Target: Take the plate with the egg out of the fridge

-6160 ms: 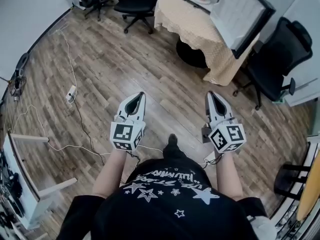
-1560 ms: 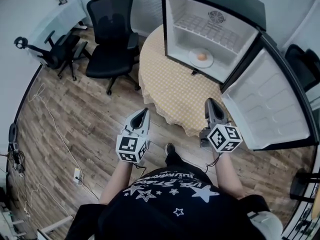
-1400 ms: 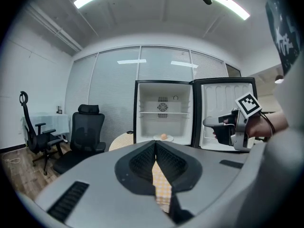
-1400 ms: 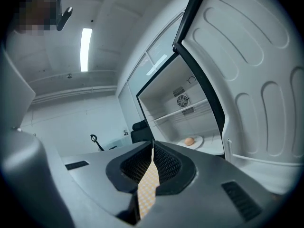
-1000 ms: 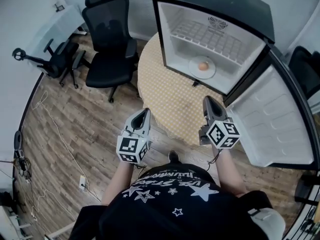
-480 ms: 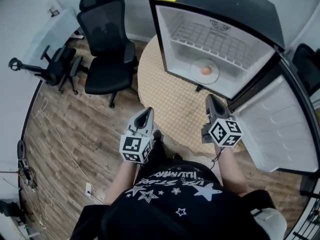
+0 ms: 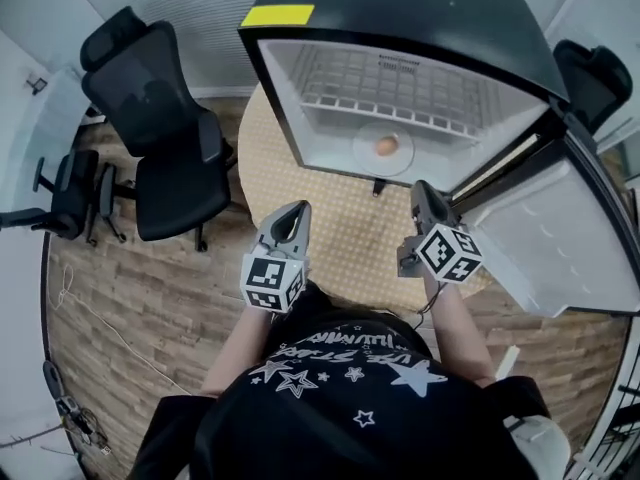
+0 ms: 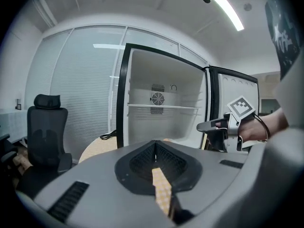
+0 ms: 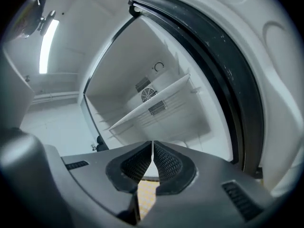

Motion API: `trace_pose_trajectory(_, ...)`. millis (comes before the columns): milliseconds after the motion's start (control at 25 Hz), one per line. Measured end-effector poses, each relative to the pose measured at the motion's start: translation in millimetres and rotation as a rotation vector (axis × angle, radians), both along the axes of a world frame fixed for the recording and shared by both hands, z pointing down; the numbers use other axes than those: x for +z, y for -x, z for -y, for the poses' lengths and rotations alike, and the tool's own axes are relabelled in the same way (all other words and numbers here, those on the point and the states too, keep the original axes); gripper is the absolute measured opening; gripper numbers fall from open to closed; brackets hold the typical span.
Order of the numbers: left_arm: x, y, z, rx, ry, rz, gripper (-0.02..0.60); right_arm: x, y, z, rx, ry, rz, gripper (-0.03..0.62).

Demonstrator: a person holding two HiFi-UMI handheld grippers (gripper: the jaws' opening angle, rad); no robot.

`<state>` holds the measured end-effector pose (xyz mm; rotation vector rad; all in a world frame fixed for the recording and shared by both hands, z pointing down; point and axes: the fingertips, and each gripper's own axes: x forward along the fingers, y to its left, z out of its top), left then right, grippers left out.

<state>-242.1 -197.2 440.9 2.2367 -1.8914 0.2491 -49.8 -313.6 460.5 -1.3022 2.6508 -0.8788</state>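
Fridge [image 7: 400, 28] door open, nothing grabbed yet. Plate [image 7: 365, 154] with egg [image 7: 387, 146] sits mid fridge floor. Left tool [image 7: 297, 211] and right tool [image 7: 424, 190] are shut and empty above the counter [image 7: 330, 208]. We have the reach, grip and pull-out left.

The head view looks steeply down from above the person onto the open fridge [image 7: 420, 13] ahead. The left gripper view faces that fridge nearly level, from farther back, with the right gripper [image 8: 202, 126] at its right. The right gripper view, rolled, looks closely into the interior. All three views share the wire shelf [image 9: 152, 106].
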Motion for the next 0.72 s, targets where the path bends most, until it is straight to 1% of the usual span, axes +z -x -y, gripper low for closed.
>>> trace_pose_trajectory(120, 3.9, 7.1, 23.8, 0.069, 0.013, 0.003, 0.006, 3.9, 4.5, 10.1, 0.064, 0.051, 0.048, 0.031)
trace_pose_trajectory(280, 9.0, 9.2, 51.2, 0.166, 0.024, -0.002, 0.006, 15.9, 6.1, 16.0, 0.145, 0.134, 0.152, 0.031)
trace_pose_trajectory(400, 14.6, 8.4, 67.0, 0.233, 0.031, -0.01, 0.006, 29.5, 8.7, 19.5, 0.211, 0.198, 0.199, 0.032)
trace_pose_trajectory(520, 23.6, 9.6, 79.6, 0.285, 0.046, -0.015, 0.006, 46.3, 15.5, 21.8, 0.252, 0.266, 0.247, 0.038)
trace_pose_trajectory(560, 26.5, 8.8, 83.5, 0.304, 0.051, -0.018, 0.006, 51.1, 17.8, 22.2, 0.261, 0.289, 0.271, 0.046)
trace_pose_trajectory(600, 29.0, 7.4, 87.4, 0.323, 0.056, -0.022, 0.006, 55.3, 20.3, 22.9, 0.269, 0.314, 0.305, 0.069)
trace_pose_trajectory(640, 31.3, 5.5, 91.1, 0.342, 0.061, -0.027, 0.006, 58.9, 22.6, 24.4, 0.281, 0.34, 0.35, 0.104)
trace_pose_trajectory(720, 35.7, 1.5, 97.1, 0.377, 0.07, -0.04, 0.006, 66.2, 25.1, 27.9, 0.319, 0.392, 0.456, 0.142)
